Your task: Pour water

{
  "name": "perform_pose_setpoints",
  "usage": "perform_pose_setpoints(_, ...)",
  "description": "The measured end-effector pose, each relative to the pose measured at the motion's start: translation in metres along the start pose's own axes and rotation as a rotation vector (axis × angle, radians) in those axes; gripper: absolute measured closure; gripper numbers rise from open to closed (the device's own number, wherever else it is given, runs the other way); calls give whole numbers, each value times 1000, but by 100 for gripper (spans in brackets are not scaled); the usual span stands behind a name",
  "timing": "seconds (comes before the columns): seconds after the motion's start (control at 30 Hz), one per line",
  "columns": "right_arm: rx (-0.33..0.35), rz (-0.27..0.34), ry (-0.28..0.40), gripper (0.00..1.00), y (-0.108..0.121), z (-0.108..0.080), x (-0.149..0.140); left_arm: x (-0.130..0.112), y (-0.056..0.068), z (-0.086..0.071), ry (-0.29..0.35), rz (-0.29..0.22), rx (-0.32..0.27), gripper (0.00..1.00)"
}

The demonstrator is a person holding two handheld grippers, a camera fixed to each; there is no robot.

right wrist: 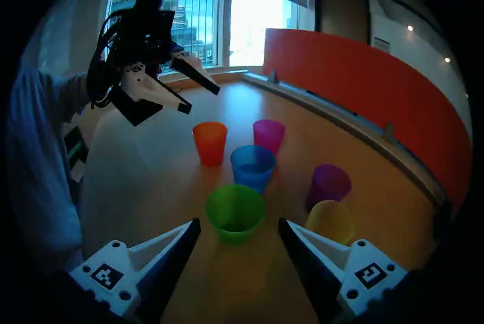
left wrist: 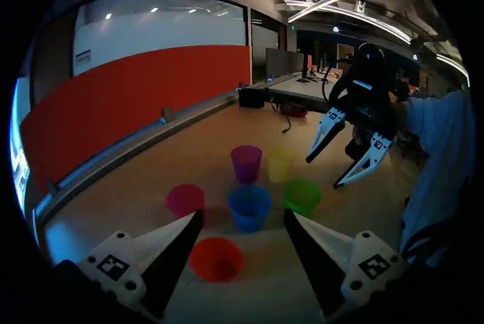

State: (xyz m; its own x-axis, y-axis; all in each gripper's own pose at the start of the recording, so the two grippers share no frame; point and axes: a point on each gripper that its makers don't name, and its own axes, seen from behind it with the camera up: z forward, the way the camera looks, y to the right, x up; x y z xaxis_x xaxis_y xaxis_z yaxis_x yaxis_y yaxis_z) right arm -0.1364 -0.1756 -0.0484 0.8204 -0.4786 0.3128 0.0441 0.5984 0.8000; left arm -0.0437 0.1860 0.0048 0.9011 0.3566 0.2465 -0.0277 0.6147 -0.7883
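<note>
From my seat at the controls, the pour had not begun as far as I could judge. Six cups stood in a loose cluster on the wooden table [left wrist: 199,142], all upright and none lifted. In the left gripper view the left gripper [left wrist: 242,233] hung above the near edge of the cluster, its fingers spread wide and empty, with the orange cup [left wrist: 216,259] on the table just below the gap between them. Beyond it stood the pink cup [left wrist: 185,199], the blue cup [left wrist: 249,206] and the green cup [left wrist: 301,196] in a row, and farther off the purple cup [left wrist: 246,162] and the yellow cup [left wrist: 281,162] side by side. The right gripper [left wrist: 322,173] hovered in the air to the right of the cups, also spread and holding nothing; in its own view the green cup sat nearest, in front of its fingers. I could not tell whether any cup held water. By my reckoning everything was left to do: pick a source cup, close on it, lift it, and tip it over another.
</note>
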Motion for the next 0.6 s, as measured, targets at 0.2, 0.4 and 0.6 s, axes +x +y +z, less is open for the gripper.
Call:
perform_pose_setpoints(0.2, 1, -16, -27, 0, 0, 16, -13, 0, 1, 7, 0, -1, -8, 1)
perform_pose_setpoints(0.4, 6, -11, -37, 0, 2, 33, -20, -1, 2, 14, -2, -3, -16, 1)
perform_pose_setpoints(0.6, 17, -11, -40, 0, 2, 48, -22, -3, 2, 18, -6, -1, -19, 1)
